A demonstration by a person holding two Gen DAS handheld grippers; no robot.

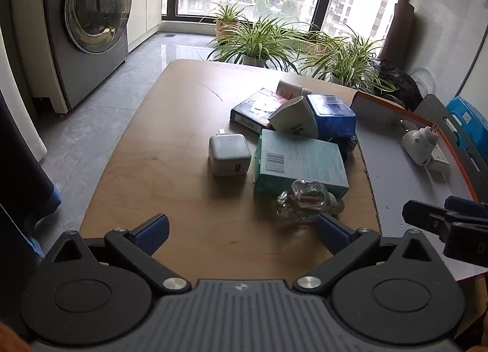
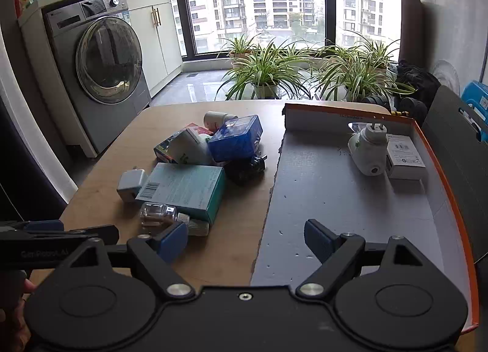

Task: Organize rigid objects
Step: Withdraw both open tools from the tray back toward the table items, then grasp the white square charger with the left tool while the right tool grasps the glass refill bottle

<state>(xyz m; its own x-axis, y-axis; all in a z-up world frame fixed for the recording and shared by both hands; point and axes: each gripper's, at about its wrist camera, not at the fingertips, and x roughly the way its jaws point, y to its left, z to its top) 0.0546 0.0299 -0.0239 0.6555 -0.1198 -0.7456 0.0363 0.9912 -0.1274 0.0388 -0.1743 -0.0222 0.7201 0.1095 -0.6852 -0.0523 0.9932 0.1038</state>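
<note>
Tabletop (image 1: 170,169) clutter is faced by both wide-open, empty grippers (image 1: 242,231) (image 2: 245,236); bulb (image 1: 302,204) at 1 o'clock could be rolled off if nudged

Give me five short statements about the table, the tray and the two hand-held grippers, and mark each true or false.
1. The left hand-held gripper is open and holds nothing. True.
2. The clear light bulb lies inside the orange-rimmed tray. False: it lies on the wooden table, against the near edge of the teal box.
3. A white plug-in device and a small white box are in the tray. True.
4. The right hand-held gripper is shut on the white charger cube. False: it is open and empty; the cube sits on the table left of the teal box.
5. The blue plastic box rests in the pile on the table. True.
</note>
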